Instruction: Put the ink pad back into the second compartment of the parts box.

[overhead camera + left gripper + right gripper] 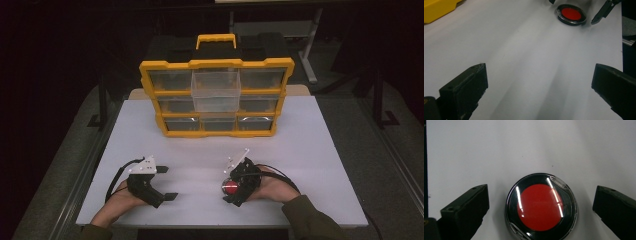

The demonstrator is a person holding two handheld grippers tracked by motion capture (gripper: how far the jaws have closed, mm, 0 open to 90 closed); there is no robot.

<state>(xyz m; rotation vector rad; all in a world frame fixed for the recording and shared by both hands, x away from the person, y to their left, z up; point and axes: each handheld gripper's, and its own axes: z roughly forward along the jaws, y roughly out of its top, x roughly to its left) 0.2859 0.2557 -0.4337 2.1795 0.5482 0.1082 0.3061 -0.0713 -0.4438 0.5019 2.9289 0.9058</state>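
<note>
A round black case with a red centre and clear lid lies flat on the white table. My right gripper is open, its jaws standing either side of the case without touching it; in the high view this gripper sits front right with the case under it. My left gripper rests front left, open and holding nothing, its jaws pointing right. From the left gripper view the case lies far off, with a jaw of the other gripper beside it.
A yellow organiser with clear drawers stands upright at the back of the table; its top middle drawer is pulled out. A yellow corner of it appears in the left gripper view. Bare table lies between organiser and grippers.
</note>
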